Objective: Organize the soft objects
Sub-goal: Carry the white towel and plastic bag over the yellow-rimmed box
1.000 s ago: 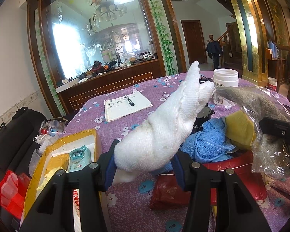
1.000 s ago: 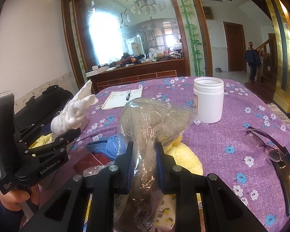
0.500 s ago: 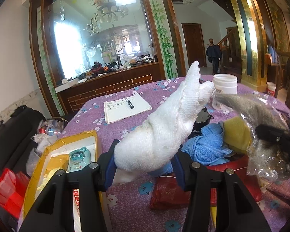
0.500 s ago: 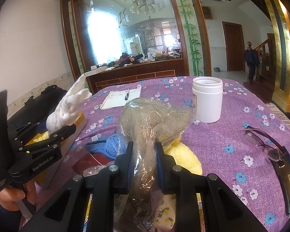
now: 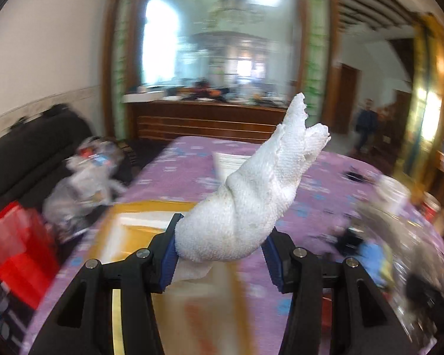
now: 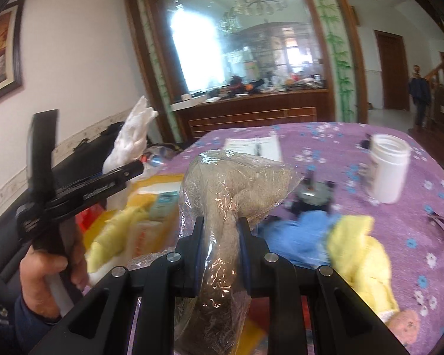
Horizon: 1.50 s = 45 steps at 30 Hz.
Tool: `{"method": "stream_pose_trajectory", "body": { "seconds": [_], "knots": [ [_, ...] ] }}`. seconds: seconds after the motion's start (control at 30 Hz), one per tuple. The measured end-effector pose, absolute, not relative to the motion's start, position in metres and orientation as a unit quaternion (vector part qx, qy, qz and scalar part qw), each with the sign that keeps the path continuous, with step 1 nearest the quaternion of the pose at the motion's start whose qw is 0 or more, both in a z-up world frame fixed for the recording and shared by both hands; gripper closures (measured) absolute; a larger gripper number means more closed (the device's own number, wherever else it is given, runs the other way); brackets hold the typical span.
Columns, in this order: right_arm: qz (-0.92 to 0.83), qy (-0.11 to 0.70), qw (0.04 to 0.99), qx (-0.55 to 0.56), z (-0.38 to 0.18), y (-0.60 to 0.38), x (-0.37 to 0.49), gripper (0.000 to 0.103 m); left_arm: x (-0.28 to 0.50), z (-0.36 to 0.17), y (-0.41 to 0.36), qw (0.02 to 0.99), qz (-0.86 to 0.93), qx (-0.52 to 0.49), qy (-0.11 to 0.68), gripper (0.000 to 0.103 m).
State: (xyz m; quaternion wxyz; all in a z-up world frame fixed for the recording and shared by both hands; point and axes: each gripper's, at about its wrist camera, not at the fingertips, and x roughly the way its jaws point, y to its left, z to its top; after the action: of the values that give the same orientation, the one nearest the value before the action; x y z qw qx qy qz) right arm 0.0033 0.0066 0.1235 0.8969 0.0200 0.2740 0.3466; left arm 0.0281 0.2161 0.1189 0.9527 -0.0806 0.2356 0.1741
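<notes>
Left tongs [image 5: 220, 254] clamp a white towel [image 5: 260, 195]; right tongs [image 6: 220, 247] pinch a bagged grey cloth [image 6: 231, 183].

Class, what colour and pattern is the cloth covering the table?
Purple tablecloth with small blue and white flowers, clearest in the right wrist view.

Pale plaster wall [image 6: 83, 59] with framed picture [image 6: 0, 53]; arched wood-framed glass partition [image 6: 245, 35]; brown wooden door [image 6: 392, 71].
</notes>
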Motion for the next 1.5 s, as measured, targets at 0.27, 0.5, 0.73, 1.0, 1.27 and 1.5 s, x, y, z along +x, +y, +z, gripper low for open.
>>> {"method": "stream_pose_trajectory", "body": {
  "seconds": [0.27, 0.5, 0.73, 1.0, 1.27, 1.5],
  "knots": [
    [0.401, 0.300, 0.864, -0.045, 0.111, 0.124, -0.011, 0.080, 0.039, 0.088, 0.316, 0.897, 0.282, -0.133, 0.313, 0.053],
    [0.373, 0.309, 0.869, -0.102, 0.074, 0.167, -0.007, 0.080, 0.050, 0.065, 0.319, 0.877, 0.306, -0.107, 0.356, 0.053],
    [0.382, 0.330, 0.857, -0.104, 0.060, 0.171, 0.002, 0.080, 0.053, 0.060, 0.314, 0.870, 0.322, -0.087, 0.363, 0.053],
    [0.379, 0.321, 0.857, -0.134, 0.055, 0.177, -0.011, 0.080, 0.055, 0.058, 0.308, 0.869, 0.326, -0.070, 0.366, 0.052],
    [0.373, 0.312, 0.861, -0.148, 0.054, 0.180, -0.018, 0.079, 0.055, 0.059, 0.308, 0.869, 0.327, -0.063, 0.366, 0.052],
    [0.369, 0.303, 0.864, -0.163, 0.053, 0.183, -0.024, 0.079, 0.056, 0.059, 0.309, 0.869, 0.326, -0.058, 0.366, 0.051]
  ]
}}
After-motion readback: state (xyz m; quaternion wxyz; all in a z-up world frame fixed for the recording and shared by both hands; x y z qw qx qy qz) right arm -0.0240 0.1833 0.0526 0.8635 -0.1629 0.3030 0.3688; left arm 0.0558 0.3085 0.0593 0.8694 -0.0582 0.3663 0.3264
